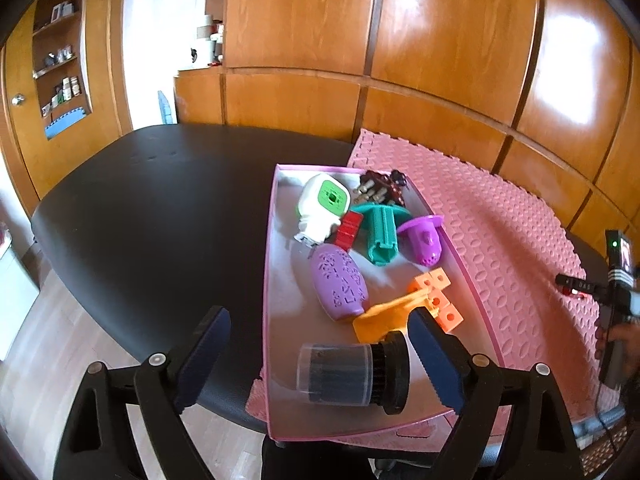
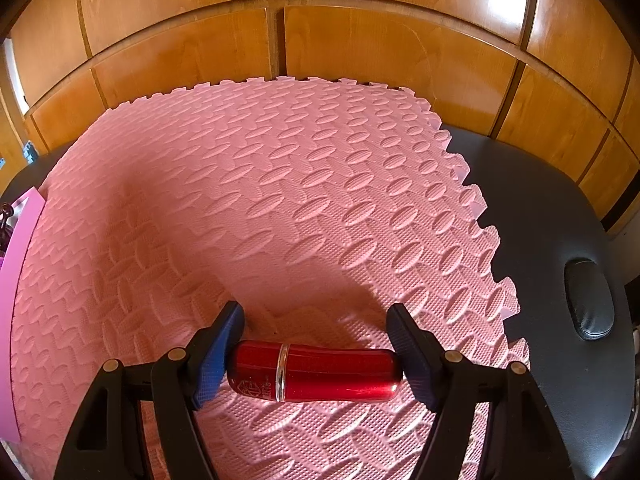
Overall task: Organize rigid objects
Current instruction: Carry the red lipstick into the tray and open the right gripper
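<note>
A pink box (image 1: 269,280) on the pink foam mat (image 1: 500,232) holds several toys: a white and green device (image 1: 324,204), a teal flanged part (image 1: 380,232), a purple patterned oval (image 1: 338,284), orange cube pieces (image 1: 438,300) and a black cylinder with a clear cap (image 1: 344,374). My left gripper (image 1: 318,312) stands open over the box's near end. The black cylinder lies between its fingers, close to the right one and apart from the left. My right gripper (image 2: 314,307) is shut endwise on a shiny red tube (image 2: 312,372) just over the mat (image 2: 280,200).
The mat lies on a black padded table (image 1: 160,208) with wooden panels behind. A person's hand (image 1: 616,340) holds the right gripper's handle at the mat's right. The box edge (image 2: 20,280) shows at far left in the right wrist view. A black table edge (image 2: 560,240) runs right.
</note>
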The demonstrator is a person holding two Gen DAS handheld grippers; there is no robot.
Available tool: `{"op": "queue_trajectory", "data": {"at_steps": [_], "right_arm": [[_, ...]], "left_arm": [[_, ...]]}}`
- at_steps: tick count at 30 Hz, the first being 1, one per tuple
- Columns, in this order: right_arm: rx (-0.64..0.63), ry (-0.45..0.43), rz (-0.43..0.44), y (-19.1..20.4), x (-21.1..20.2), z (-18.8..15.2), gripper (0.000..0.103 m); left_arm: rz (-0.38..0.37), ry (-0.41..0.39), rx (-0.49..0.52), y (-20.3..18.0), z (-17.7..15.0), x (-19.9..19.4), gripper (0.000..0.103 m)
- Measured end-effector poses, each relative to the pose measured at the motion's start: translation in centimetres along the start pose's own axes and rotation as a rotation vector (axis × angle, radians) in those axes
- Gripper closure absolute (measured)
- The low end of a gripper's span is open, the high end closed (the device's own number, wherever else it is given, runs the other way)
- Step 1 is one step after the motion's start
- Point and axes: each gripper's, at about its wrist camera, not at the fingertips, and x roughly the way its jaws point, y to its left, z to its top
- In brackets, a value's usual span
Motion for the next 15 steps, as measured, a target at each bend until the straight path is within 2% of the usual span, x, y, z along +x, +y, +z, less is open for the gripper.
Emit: {"op": "queue_trajectory", "data": {"at_steps": [3,10,15], "right_arm": [[-0.014,0.007,0.014,0.6,-0.1,-0.2,0.029],[-0.045,0.027,0.040,2.4,-0.7,-0.7,0.029],[-0.008,0.037,0.154,4.4,-2.0,-0.9,0.029]], "left_arm": [[0.003,-0.014,-0.024,0.8,0.3,-0.4,0.012],[0.067,-0.037,-0.133,4.4,1.0,-0.9,0.012],[0.106,-0.040,-0.186,6.2,0.9,-0.9,0.012]]}}
